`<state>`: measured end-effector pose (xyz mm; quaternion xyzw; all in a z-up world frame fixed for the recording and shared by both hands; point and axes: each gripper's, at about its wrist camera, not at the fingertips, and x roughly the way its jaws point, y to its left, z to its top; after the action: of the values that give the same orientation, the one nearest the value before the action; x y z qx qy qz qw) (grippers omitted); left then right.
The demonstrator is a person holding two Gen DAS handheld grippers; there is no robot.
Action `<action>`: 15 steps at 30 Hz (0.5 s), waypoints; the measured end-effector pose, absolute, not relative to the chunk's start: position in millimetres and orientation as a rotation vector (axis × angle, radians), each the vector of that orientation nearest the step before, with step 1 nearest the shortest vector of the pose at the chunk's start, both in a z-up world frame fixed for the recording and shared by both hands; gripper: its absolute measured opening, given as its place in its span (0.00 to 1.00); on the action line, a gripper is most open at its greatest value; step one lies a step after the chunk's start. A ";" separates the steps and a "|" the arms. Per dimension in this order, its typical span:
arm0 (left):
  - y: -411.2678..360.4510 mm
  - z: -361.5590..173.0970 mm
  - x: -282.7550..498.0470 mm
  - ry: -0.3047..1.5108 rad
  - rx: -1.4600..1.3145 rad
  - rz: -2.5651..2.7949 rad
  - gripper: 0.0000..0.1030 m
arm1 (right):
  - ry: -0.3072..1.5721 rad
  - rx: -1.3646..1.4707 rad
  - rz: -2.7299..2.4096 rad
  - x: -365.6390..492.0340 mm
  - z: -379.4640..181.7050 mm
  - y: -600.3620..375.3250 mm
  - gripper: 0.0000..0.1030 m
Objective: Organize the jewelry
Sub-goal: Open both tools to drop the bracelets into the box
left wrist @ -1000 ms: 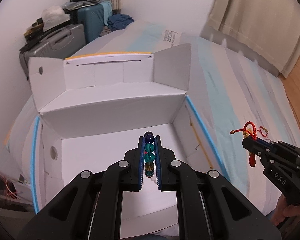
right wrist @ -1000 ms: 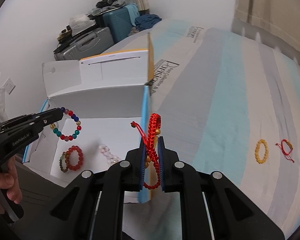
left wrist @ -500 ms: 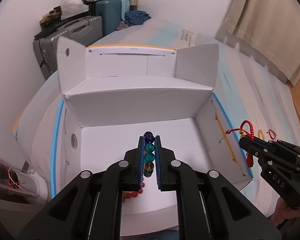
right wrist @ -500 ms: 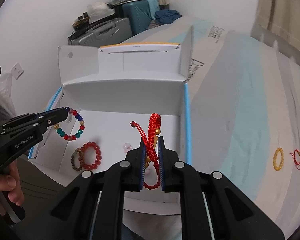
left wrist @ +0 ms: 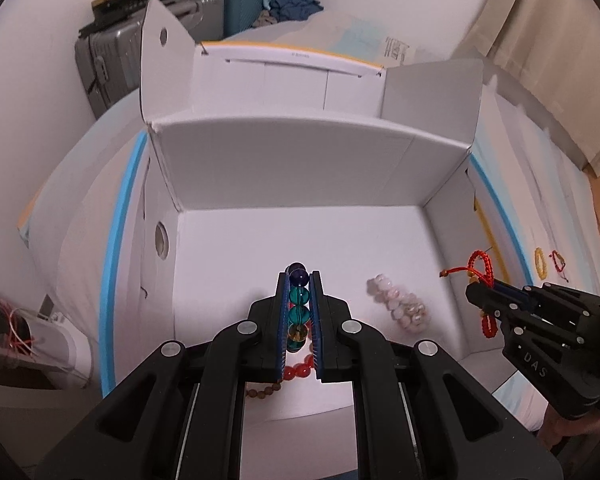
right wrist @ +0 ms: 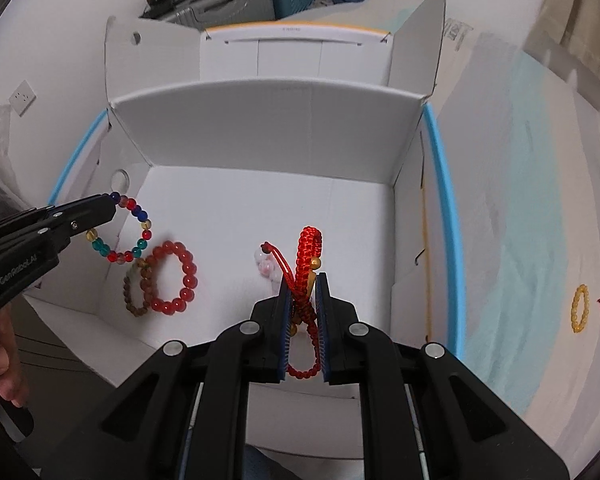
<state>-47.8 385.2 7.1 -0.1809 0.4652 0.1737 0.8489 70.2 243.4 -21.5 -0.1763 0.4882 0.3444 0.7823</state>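
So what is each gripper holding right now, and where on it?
Left gripper: multicoloured bead bracelet, pinched across its bead strand. Right gripper: red braided cord bracelet, pinched mid-loop.

Both tongs are matte black plastic with angular linkage arms joined by round silver screws. The left tongs [left wrist: 299, 312] carry thin blue ribbed pads and white "GenRobot.AI" lettering on the side. The right tongs [right wrist: 303, 312] have matching blue pads; their side reads "DAS".
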 end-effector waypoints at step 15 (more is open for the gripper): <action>393.8 -1.0 -56.6 0.990 -0.380 0.398 0.39 | 1.064 -0.377 0.751 64.3 -29.6 249.3 0.47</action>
<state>-56.6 393.8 -1.0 -0.1798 0.4690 0.1886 0.8439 64.3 249.3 -29.6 -0.1746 0.4921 0.3474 0.7789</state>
